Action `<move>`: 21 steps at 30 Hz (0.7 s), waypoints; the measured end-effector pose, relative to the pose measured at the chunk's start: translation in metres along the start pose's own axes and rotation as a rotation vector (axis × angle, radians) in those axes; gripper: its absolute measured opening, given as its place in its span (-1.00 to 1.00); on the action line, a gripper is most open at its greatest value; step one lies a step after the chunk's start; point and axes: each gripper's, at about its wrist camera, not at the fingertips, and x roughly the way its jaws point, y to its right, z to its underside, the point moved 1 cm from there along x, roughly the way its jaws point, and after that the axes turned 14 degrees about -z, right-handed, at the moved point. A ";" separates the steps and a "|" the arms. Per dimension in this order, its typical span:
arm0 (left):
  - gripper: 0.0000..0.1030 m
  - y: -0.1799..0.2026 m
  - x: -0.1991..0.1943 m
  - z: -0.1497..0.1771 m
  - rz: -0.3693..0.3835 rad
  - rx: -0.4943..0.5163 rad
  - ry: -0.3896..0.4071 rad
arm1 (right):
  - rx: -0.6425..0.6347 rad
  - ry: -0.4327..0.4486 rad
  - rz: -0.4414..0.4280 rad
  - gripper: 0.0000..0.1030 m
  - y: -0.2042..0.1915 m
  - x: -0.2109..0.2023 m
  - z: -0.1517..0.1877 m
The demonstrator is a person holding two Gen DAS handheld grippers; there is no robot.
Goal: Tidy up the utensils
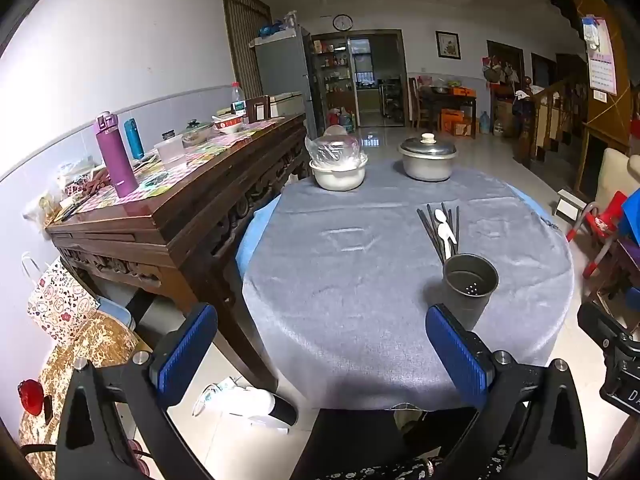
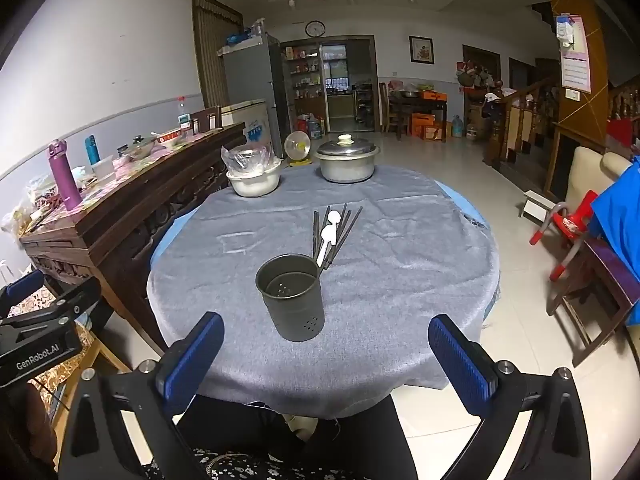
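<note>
**Both grippers held wide at the near edge of the round table**

Seen first through the left wrist camera, the left gripper (image 1: 320, 352) is held with its blue-padded fingers (image 1: 185, 350) spread wide and nothing between them. It is poised at the near edge of a round table (image 1: 360, 312) covered by a grey cloth. A dark perforated utensil holder (image 1: 470, 286) is stood upright on the cloth, just beyond the right-hand finger and empty as far as can be seen. Directly behind the holder, a bundle of dark chopsticks (image 1: 436, 224) is laid flat, with two white spoons (image 1: 445, 228) resting on top of it. At the far side of the table a lidded metal pot (image 1: 427, 158) and a white bowl (image 1: 339, 170) under a clear plastic cover are set side by side, a little apart. A carved wooden sideboard (image 1: 192, 208) is placed along the wall to the left, and a purple flask (image 1: 116, 154) is stood on it. Part of the right gripper (image 1: 618, 364) is caught at the right edge.

Next, through the right wrist camera, the right gripper (image 2: 326, 356) is likewise shown wide open and empty, its pads (image 2: 464, 362) clear of everything. The utensil holder (image 2: 291, 296) is framed almost centrally, just ahead of the open fingers and untouched. The chopsticks (image 2: 340, 232) and spoons (image 2: 329, 232) are seen lying just behind it, their near ends beside its rim. The pot (image 2: 347, 160) and bowl (image 2: 254, 178) are visible further back. The left gripper (image 2: 44, 320) is seen at the left edge, off the table's side.
</note>
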 end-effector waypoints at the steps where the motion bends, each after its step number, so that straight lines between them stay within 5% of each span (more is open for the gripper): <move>1: 1.00 0.000 0.000 0.000 0.001 0.000 0.000 | 0.001 -0.001 0.000 1.00 0.000 0.001 0.000; 21: 1.00 -0.002 0.000 -0.002 0.005 0.006 0.004 | 0.004 0.008 0.006 1.00 0.001 0.004 -0.003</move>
